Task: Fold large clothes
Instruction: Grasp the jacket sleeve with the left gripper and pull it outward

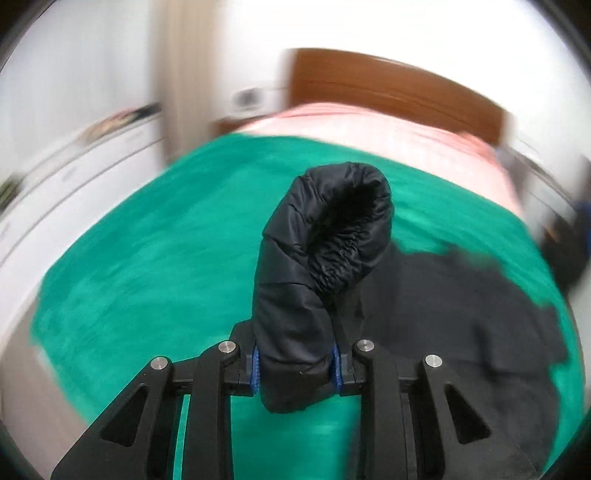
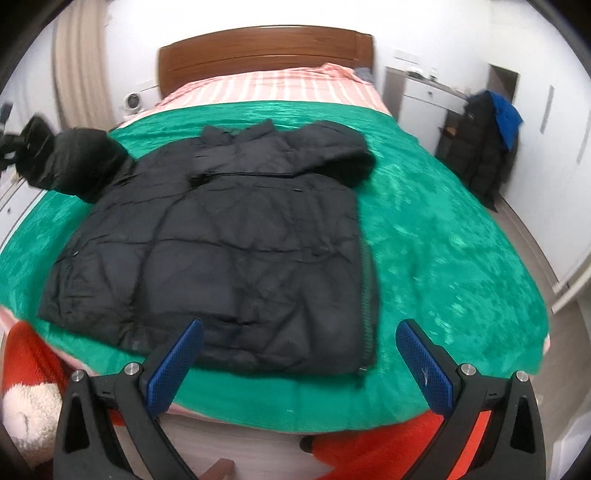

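Sleeve [image 1: 317, 280] could slip from the left tool [image 1: 295, 369] pinching it if tugged; right tool [image 2: 295, 354] is spread wide.

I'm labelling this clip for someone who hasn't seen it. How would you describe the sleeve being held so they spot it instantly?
Start at the green blanket on the bed, where a black puffer jacket lies flat. Its sleeve on the left is lifted, clamped in the left tongs; unlike the other sleeve folded across the chest, its elastic cuff stands upright.

White walls [image 2: 424, 29], wooden headboard [image 2: 258, 51] top centre, beige curtain [image 2: 77, 66] upper left, white cabinet [image 2: 421, 99] upper right, pale floor [image 2: 576, 332] right.
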A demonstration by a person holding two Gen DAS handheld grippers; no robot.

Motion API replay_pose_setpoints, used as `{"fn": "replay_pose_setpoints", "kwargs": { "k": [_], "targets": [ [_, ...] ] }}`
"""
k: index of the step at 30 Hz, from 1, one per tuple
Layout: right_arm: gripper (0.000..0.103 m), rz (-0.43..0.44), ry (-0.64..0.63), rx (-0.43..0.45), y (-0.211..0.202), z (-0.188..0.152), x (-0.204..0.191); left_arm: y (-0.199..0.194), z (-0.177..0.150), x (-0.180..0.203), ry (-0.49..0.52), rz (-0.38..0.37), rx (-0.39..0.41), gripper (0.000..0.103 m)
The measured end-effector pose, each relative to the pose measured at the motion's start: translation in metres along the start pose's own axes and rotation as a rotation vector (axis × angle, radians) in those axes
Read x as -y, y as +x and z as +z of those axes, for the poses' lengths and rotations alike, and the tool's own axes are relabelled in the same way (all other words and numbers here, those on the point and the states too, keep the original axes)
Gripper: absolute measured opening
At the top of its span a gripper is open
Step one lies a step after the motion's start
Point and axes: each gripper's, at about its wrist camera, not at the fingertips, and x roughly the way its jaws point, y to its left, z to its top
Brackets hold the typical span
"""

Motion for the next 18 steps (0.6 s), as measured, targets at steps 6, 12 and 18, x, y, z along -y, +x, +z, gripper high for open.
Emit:
{"fn": "replay_pose_setpoints", "kwargs": {
  "k": [6,12,18],
  "targets": [
    [0.103,0.051,-0.098,0.017,-0.003,0.001,-0.031,0.083,-0.060,-0.123,-0.214,0.218,-0.159,0.026],
    [0.103,0.162,-0.071,0.089,-0.010,0.018,-0.019,0.117,-0.094,-0.130,-0.234,0.308,-0.236,0.050],
    [0.103,0.195,-0.219,0.276,0.022,0.094,-0.028,0.054,-0.103,-0.118,-0.173,0.324,-0.050,0.090]
  ]
}}
